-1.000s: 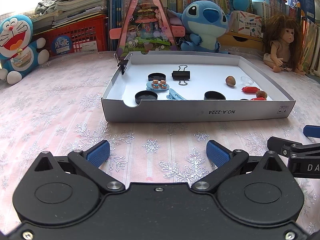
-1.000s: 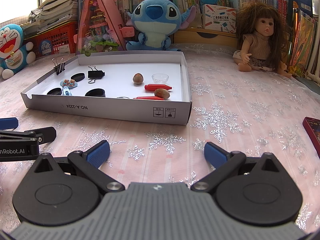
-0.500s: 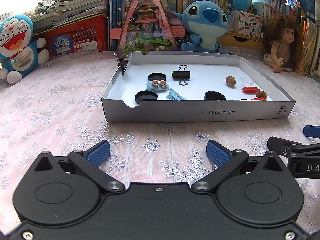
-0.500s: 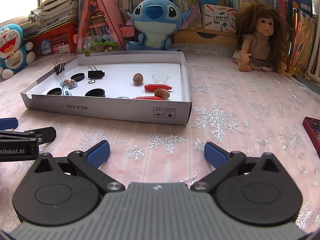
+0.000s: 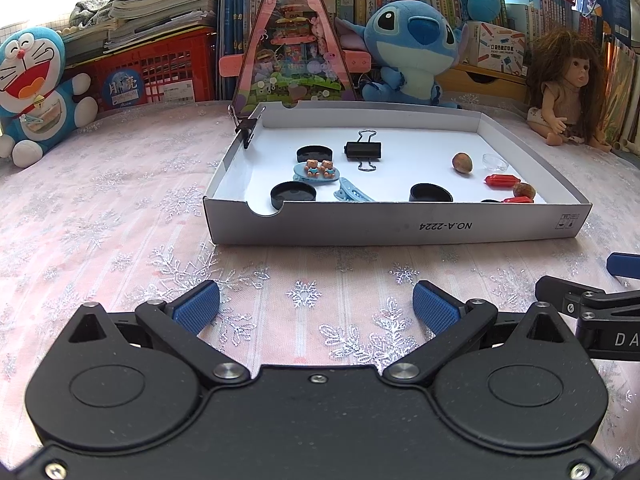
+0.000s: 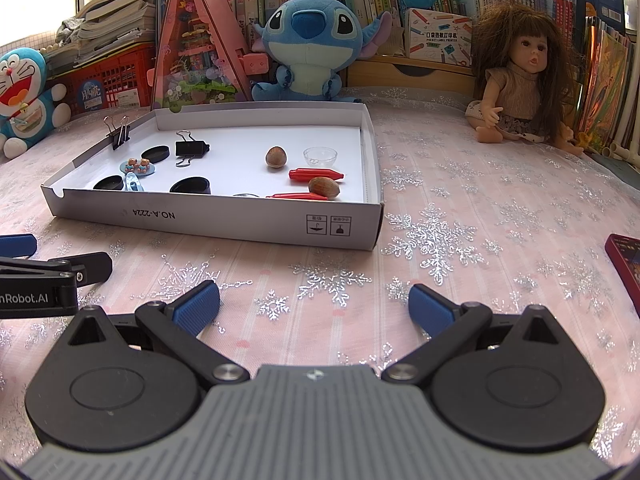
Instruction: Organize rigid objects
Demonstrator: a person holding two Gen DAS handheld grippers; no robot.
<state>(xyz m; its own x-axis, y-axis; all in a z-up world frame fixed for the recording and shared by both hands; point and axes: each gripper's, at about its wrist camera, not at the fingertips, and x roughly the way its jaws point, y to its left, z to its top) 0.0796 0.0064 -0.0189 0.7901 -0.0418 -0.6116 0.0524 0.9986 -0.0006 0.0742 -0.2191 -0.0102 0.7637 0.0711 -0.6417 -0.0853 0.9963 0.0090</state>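
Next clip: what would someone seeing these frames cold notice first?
Probably the white cardboard tray mid-table, scattered with black binder clips, nuts and red pieces. Behind it sits a big blue plush, with a long-haired doll to the right. Both the left gripper and right gripper rest open on the snowflake tablecloth.

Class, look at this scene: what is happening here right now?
Nothing is being handled yet. The left tool and right tool both hover open and empty over the snowflake tablecloth, short of the white cardboard tray. Binder clips, black lids, nuts, hair clips and red pieces lie scattered inside it, unsorted.
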